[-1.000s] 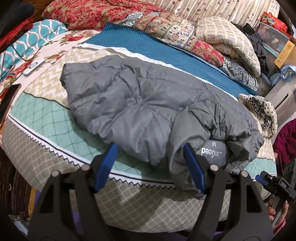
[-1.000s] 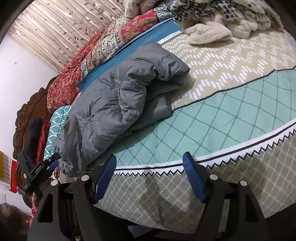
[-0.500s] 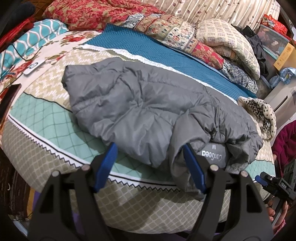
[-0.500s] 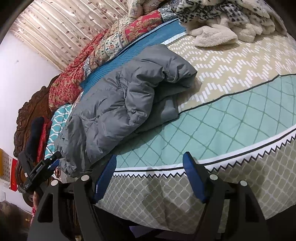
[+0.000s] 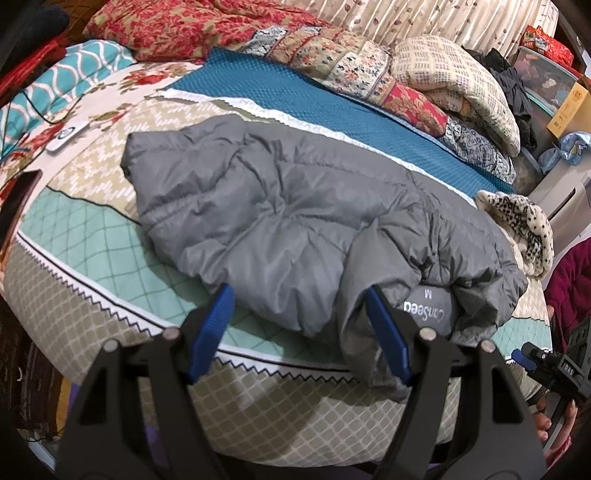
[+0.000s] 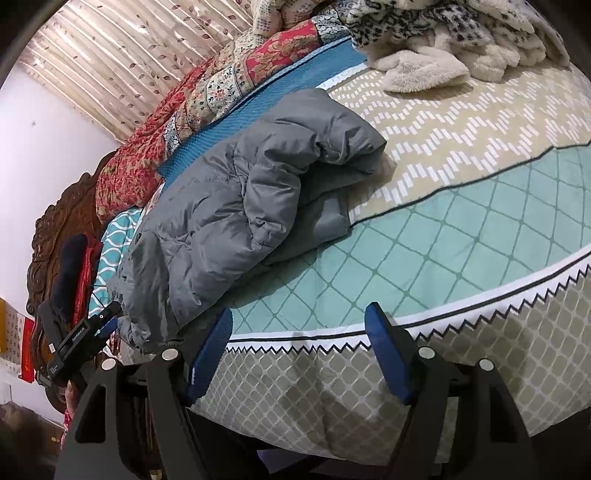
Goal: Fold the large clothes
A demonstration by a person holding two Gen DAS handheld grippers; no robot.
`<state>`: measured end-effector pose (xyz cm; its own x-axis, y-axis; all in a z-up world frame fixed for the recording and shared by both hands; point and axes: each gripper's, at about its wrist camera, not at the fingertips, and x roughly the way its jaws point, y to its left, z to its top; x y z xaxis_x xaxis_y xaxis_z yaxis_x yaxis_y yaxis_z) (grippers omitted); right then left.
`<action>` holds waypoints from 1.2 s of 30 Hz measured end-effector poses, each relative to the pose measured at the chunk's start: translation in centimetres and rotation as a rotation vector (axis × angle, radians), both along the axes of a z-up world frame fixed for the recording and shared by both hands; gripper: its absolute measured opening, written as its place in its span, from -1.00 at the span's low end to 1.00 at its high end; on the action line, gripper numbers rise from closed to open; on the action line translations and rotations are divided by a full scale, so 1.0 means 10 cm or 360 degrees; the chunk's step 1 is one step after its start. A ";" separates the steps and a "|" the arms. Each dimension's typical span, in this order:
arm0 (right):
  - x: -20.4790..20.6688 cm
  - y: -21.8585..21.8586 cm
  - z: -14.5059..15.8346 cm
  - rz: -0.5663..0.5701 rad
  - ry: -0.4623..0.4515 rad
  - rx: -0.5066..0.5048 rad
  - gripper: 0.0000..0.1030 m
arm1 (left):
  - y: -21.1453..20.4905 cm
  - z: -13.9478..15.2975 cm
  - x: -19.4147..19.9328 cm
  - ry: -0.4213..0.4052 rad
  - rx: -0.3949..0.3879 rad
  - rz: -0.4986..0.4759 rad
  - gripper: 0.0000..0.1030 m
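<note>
A bedroom is seen from two hand-held grippers poised at the near edge of a bed (image 5: 110, 236). In the left wrist view, at far left, a teal-and-white wave-patterned pillow (image 5: 55, 81) and a white tag-like object (image 5: 68, 134) on a floral sheet are shown; a red floral quilt (image 5: 192, 29) is bunched along the far side beneath a cream leaf-print curtain (image 5: 424, 18). The bed is covered by a bedspread banded in beige zigzag, mint lattice and a beige trellis border, with a teal blanket (image 5: 295, 96) laid farther back. The grey puffer jacket (image 5: 280, 218) is spread across the middle of the bed, partly folded, its collar label turned up at the near right edge. The left gripper (image 5: 299, 332) is held with its blue-padded fingers (image 5: 210, 332) well apart; jacket fabric hangs against the right one, unclamped. To the right, a spotted fleece garment (image 5: 524, 225) is seen, with storage boxes (image 5: 543, 77) beyond.

In the right wrist view, a carved wooden headboard (image 6: 55, 229) and white wall stand at left, and the jacket lies left of centre. The right gripper (image 6: 297, 354) is held open above the bedspread's border, nothing between its fingers.
</note>
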<state>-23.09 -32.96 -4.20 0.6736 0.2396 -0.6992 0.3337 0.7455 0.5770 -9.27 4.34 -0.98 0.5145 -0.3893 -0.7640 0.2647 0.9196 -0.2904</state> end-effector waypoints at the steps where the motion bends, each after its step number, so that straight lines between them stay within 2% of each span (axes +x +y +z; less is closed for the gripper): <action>1: 0.00 0.00 0.01 -0.0001 -0.0002 -0.0001 0.57 | 0.00 0.00 0.00 -0.0002 -0.0001 0.0002 0.38; 9: 0.00 0.01 0.02 0.0001 -0.0003 0.0006 0.57 | 0.00 0.10 0.02 -0.0036 -0.0005 0.0004 0.38; 25: -0.01 0.08 -0.03 0.0003 0.0015 0.0032 0.57 | 0.01 0.01 -0.02 -0.0001 0.0001 0.0004 0.38; 36: 0.03 0.11 -0.05 0.0000 0.0064 -0.0067 0.57 | 0.05 0.00 -0.05 -0.0015 0.0010 0.0005 0.38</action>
